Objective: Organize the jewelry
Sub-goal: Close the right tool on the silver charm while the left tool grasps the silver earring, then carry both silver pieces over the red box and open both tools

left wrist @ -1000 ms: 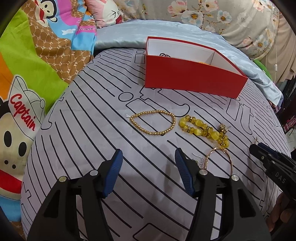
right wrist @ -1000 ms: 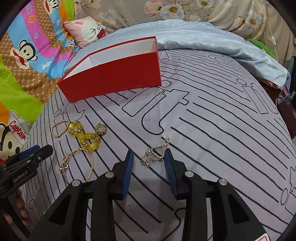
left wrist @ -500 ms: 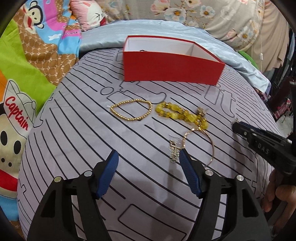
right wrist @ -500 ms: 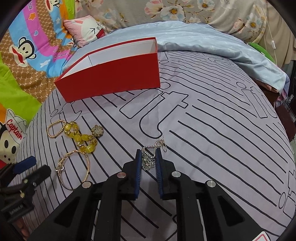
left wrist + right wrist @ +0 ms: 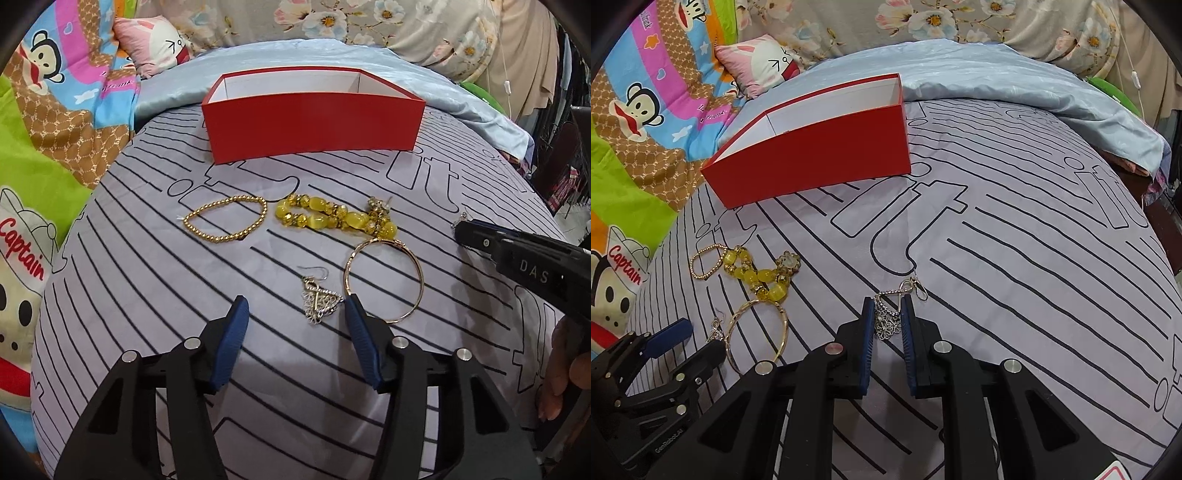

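Note:
A red open box stands at the back of the grey striped bedsheet; it also shows in the right wrist view. In front of it lie a gold bead bracelet, a yellow bead bracelet, a gold bangle and a silver earring. My left gripper is open, its fingers on either side of that earring, the right finger close to it. My right gripper is shut on a second silver earring, low over the sheet.
A light blue pillow lies behind the box. A colourful cartoon blanket covers the left side. The bed edge drops off at the right. My right gripper shows at the right of the left wrist view.
My right gripper closed on the silver earring that lay between its fingers. My left gripper moved right and forward, bringing the other silver earring between its open fingers.

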`<state>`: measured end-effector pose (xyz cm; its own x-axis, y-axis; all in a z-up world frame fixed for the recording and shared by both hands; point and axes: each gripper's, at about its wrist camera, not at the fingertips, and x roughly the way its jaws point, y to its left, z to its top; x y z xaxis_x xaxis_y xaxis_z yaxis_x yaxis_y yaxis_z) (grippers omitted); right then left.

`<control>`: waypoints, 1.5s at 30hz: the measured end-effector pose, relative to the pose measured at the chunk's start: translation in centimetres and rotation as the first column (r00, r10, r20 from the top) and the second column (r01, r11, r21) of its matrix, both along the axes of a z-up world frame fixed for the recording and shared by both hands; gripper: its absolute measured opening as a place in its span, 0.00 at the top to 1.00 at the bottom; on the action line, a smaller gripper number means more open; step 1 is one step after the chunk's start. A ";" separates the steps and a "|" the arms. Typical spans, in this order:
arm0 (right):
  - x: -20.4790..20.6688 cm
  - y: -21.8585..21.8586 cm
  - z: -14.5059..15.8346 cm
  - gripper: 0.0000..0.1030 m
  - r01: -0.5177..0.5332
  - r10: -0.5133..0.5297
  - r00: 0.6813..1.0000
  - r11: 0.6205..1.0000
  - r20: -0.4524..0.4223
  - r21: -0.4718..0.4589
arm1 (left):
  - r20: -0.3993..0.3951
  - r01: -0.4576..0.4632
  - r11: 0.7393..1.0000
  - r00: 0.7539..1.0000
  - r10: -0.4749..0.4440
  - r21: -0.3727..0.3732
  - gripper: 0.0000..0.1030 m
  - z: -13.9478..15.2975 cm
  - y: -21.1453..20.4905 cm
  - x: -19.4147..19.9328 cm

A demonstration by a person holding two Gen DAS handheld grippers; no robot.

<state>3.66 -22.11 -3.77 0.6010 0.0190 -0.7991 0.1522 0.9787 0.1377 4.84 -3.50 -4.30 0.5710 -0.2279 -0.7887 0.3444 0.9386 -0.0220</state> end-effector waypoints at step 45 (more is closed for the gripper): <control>-0.6 0.0 7.1 0.98 -0.044 0.034 0.986 0.997 0.166 0.059 | 0.022 -0.034 0.986 0.999 0.038 -0.161 0.89 6.6 3.0 1.9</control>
